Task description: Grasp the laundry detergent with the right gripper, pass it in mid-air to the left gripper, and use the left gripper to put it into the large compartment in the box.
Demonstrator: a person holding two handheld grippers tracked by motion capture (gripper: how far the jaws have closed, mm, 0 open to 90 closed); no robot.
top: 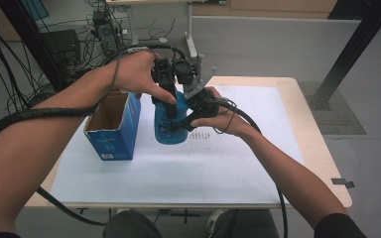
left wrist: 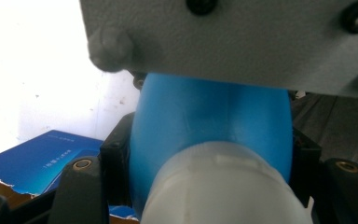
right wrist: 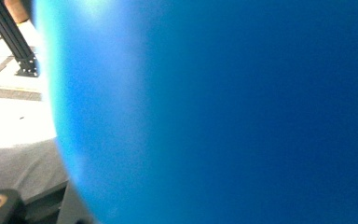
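Two pairs of black jaws press on one blue bottle (top: 171,121) held above the table. In the left gripper view the left gripper (left wrist: 205,186) is clamped at the bottle's top end, its jaws flanking the smooth, glossy blue shoulder where it narrows to a ribbed white cap (left wrist: 223,186) — matte plastic, round, with a faint vertical seam. The right gripper (top: 181,124) grips the bottle's rounded body lower down; in the right gripper view the blue wall sits so close that it blurs into a curved sheen, with one brass-ringed black jaw end at the bottom left, and the high view shows the jaws closed on the body. From above, the bottle stands roughly upright, a plump translucent-blue shape just right of an open-topped cardboard box (top: 114,126), blue-printed outside and bare brown inside, with a torn rim. Both rest over a white sheet (top: 178,168) covering the pale wooden table (top: 322,163). Bare forearms come in from the bottom corners — the left hand (top: 136,74) arches over from above, knuckles up, while the right hand (top: 223,116) cups its gripper from the side, cable trailing along the arm.
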